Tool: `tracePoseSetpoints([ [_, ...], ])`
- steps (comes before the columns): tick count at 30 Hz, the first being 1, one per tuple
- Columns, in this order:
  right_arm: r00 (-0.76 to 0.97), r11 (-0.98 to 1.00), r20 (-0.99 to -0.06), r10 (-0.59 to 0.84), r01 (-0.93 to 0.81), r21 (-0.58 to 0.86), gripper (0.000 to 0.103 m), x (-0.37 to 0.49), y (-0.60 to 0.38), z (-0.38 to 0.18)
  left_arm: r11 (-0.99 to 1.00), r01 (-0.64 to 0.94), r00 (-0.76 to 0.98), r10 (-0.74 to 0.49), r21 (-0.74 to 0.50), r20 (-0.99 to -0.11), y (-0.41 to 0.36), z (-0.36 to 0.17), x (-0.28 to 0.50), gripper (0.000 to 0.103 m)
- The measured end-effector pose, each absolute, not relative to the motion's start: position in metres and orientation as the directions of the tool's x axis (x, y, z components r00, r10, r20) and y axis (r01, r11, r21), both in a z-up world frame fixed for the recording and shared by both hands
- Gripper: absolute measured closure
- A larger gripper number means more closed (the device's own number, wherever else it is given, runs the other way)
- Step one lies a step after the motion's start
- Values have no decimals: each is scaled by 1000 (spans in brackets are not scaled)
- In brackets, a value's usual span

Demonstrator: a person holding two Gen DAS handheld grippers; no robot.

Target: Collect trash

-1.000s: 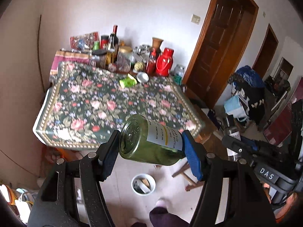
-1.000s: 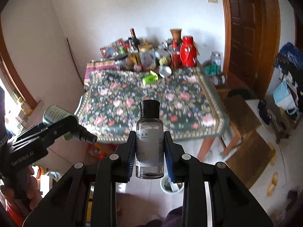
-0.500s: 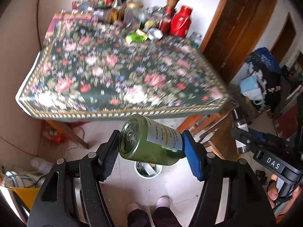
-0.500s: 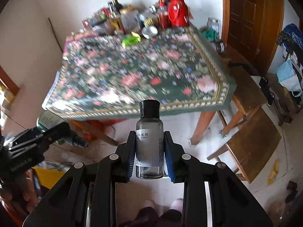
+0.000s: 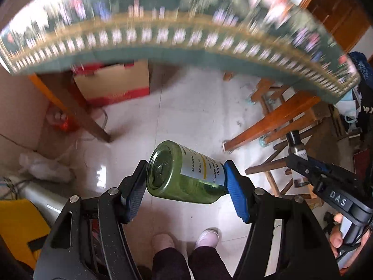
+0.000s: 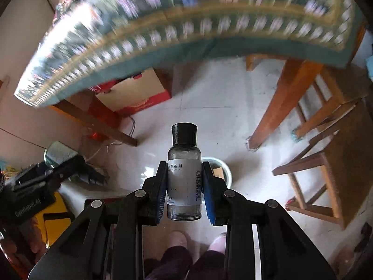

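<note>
The green bottle (image 5: pixel 184 175) lay sideways, clamped end to end in the jaws of the left gripper (image 5: pixel 185 186), its base facing the camera. The clear bottle (image 6: pixel 184 175) with a black cap stood upright, pinched at its label by the narrow-set jaws of the right gripper (image 6: pixel 184 186). Both hung over the pale tiled floor (image 5: pixel 186 107), in front of the person's feet. A white bucket (image 6: pixel 227 170) sat just behind the clear bottle. The bench (image 6: pixel 186 23), draped in a floral cloth, showed blurred above.

Tablecloth (image 5: pixel 177 37) is smearing into motion blur, pattern unreadable; clear bottle (image 6: pixel 184 175) is hiding most of white bin (image 6: pixel 221 168).
</note>
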State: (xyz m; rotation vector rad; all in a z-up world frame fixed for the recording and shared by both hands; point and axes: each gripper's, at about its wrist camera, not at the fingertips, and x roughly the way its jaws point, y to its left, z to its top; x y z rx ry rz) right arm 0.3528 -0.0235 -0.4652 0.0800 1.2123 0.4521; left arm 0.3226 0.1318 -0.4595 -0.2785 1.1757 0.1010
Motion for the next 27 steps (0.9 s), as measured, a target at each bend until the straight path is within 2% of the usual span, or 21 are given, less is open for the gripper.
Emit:
tracePoseSetpoints([
  [2,241,919,-905,351,-276,283,74,360,-21,-485,961,-225,364,-69,-160,-929,130,-480,326,39],
  [3,211,922,-915,343,-259,286,64,363,-22,-496,961,-224,356,-72,-160,-932,128,-489,328,39],
  [4,195,922,-917,348,-247,297,61,366,-24,-503,961,-222,347,-79,-164,-935,125,-497,330,39],
  [8,186,918,-906,379,-202,343,61,371,-40,-518,963,-208,309,-101,-170,-946,112,-528,338,39],
  [19,211,946,-929,304,-179,269,61,375,-70,-525,950,-174,134,-240,-261,-962,63,-593,366,39],
  [22,204,947,-932,298,-184,263,61,376,-70,-524,955,-166,99,-232,-246,-968,53,-600,371,39],
  [27,214,945,-928,305,-186,268,61,375,-74,-513,972,-122,110,-190,-203,-976,45,-580,371,39],
])
